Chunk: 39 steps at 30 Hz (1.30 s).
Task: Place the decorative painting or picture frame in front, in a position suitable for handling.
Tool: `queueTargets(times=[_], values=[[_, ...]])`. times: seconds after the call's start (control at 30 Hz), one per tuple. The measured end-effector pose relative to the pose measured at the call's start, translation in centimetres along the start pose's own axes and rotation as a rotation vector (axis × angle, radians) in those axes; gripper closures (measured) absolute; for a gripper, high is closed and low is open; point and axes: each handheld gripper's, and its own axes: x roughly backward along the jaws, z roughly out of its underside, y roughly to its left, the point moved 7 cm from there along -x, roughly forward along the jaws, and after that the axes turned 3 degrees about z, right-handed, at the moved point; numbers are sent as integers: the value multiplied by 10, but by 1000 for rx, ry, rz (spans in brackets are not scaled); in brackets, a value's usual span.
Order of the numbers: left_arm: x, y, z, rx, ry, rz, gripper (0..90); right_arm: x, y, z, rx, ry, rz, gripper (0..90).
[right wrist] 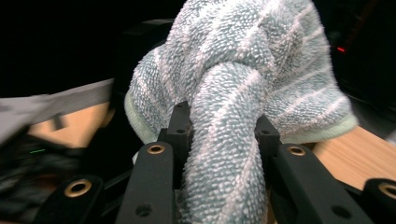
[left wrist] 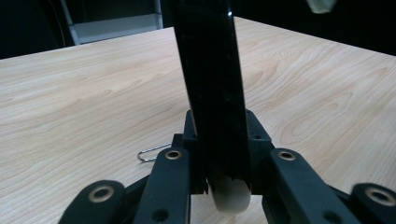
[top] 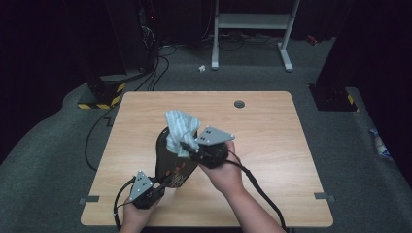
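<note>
— Cloth (top: 180, 131), striped pale blue and white towelling: where is it?

— Nearest the right gripper's (top: 194, 151) camera. A thick fold of it runs down between the two black jaws, which are closed on it, and the rest bunches up just beyond them. From the high view it sits against the upper end of a dark oval board (top: 171, 158).

— And the left gripper (top: 156, 187)?

— In the left gripper view its jaws are clamped on the edge of that glossy black board (left wrist: 212, 84), which rises straight up from between them. A pale rounded bit shows at the base of the grip; I cannot tell what it is.

— How does the board stand?

— Tilted, lifted off the bench (top: 272, 145), its lower end in the left gripper near the front edge and its upper end towards the middle, under the cloth. Its face carries some orange pattern, too small to read.

— Anything on the bench itself?

— A small wire clip (left wrist: 152, 153) lies on the wood just beside the left gripper. Farther back a round grey grommet (top: 239, 104) is set into the top.

— Beyond the bench?

— Grey carpet, black cables (top: 155, 73), and a white metal frame (top: 252, 29) standing at the back.
</note>
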Motion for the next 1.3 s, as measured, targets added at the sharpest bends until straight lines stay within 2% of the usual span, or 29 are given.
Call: queueTargets(times=[0.13, 0.23, 0.33, 0.37, 0.4, 0.43, 0.47, 0.6, 0.7, 0.73, 0.83, 0.87, 0.9, 0.93, 0.97, 1.0, 1.03, 1.1, 1.23, 1.3], values=[[0, 0, 0, -1, -1, 1, 768, -5, -38, 6, -56, 32, 78, 683], [0, 0, 0, -1, -1, 2, 767, -4, -36, 6, -47, 32, 77, 682], [0, 0, 0, -1, -1, 1, 767, 0, -16, 2, -17, 10, 36, 683], [0, 0, 0, -1, -1, 1, 767, 1, -7, 0, -3, 1, 19, 683], [0, 0, 0, 0, -1, 1, 767, 5, 12, -3, 24, -18, -19, 683], [0, 0, 0, 0, 0, 1, 768, 7, 22, -5, 37, -28, -39, 683], [0, 0, 0, 0, 0, 1, 768, 7, 22, -5, 37, -28, -39, 683], [0, 1, 0, -5, 1, -1, 768, 12, 61, -8, 94, -42, -125, 683], [0, 1, 0, -2, -1, 0, 768, 11, 64, -8, 106, -40, -121, 683], [0, 1, 0, 1, 0, 1, 768, 9, 62, -8, 101, -37, -117, 683], [0, 1, 0, 8, -2, 5, 769, 3, 37, -6, 60, -22, -77, 684], [0, 1, 0, 8, -3, 7, 769, 3, 37, -6, 60, -22, -77, 684], [0, 1, 0, 8, -5, 5, 769, -1, 19, -4, 38, -11, -38, 683], [0, 1, 0, 8, -5, 5, 768, -1, 19, -4, 38, -11, -38, 683], [0, 1, 0, 4, -3, 6, 768, -4, -1, -2, 11, 3, 6, 683], [0, 1, 0, 4, -3, 6, 768, -4, -1, -2, 11, 3, 6, 683], [0, 1, 0, 1, -4, 5, 768, -7, -20, 2, -19, 21, 49, 684], [0, 1, 0, 1, -4, 6, 768, -10, -35, 7, -41, 38, 76, 683], [0, 1, 0, -1, -3, 5, 768, -11, -42, 11, -61, 48, 73, 682], [0, 1, 0, -1, -4, 4, 768, -9, -34, 11, -45, 44, 65, 682]])
